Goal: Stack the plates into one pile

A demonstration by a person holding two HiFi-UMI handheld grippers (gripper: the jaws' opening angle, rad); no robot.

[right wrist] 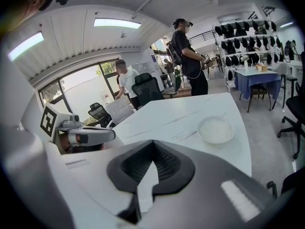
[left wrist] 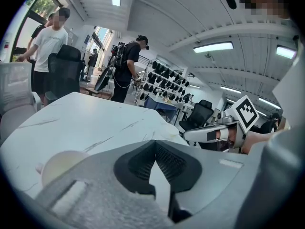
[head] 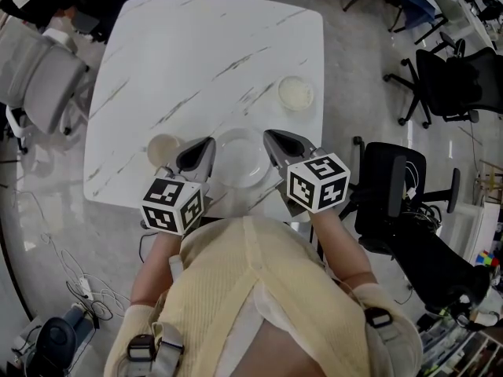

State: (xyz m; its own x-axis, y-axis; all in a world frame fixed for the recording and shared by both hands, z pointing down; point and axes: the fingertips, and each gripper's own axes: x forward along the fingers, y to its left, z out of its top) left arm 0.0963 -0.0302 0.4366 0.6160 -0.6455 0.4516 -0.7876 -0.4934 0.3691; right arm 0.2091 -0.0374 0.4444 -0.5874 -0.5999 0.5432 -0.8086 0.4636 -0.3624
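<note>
Beige plate (head: 163, 149), big plate (head: 240, 159) and white plate (head: 295, 93) are lying apart, no pile showing. Left gripper (head: 206, 146) and right gripper (head: 271, 138) are flanking the big plate, jaws pinched together, empty. I'd say stacking is needing one to open onto a rim.

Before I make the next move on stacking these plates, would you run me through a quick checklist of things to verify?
1. All plates in sight: ok. The large plate, beige plate and far white plate lie apart on the table.
2. Left gripper empty: ok, jaws together on nothing.
3. Right gripper empty: ok, jaws together on nothing.
4. Jaws open for a grasp: not ok, both are shut.
5. Pile started: not ok, no plate rests on another.
</note>
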